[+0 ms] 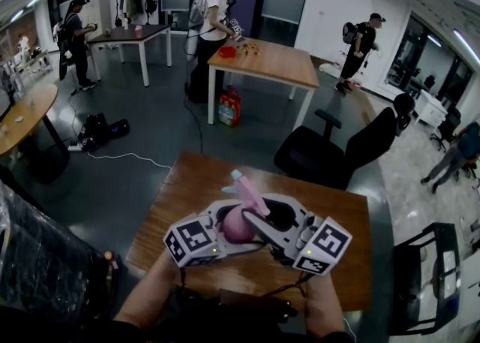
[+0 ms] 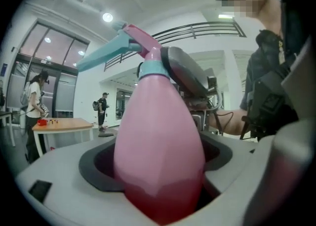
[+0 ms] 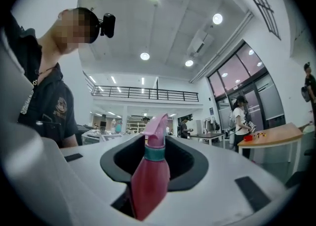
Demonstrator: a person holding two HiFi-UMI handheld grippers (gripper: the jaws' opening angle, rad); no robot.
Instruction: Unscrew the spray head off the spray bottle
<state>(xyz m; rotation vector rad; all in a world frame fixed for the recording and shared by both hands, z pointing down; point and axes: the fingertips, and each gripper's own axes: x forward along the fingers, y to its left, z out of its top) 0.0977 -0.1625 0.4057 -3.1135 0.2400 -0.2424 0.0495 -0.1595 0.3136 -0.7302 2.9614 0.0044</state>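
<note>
A pink spray bottle [image 1: 238,227] with a pink and teal spray head [image 1: 246,190] is held tilted above the wooden table [image 1: 187,184]. My left gripper [image 1: 229,230] is shut on its fat body, which fills the left gripper view [image 2: 158,141] between the grey jaws. My right gripper [image 1: 260,221] comes in from the right and is shut at the neck, by the teal collar [image 3: 154,153]. In the right gripper view the bottle [image 3: 148,183] stands in the gap of the jaws with its head [image 3: 157,128] above. The right jaw also shows beside the collar [image 2: 149,67].
Two black office chairs [image 1: 330,154] stand past the table's far right corner. A second wooden table [image 1: 262,60] with a person at it lies farther off, and other people stand around the room. A plastic-wrapped object [image 1: 37,259] is at my left.
</note>
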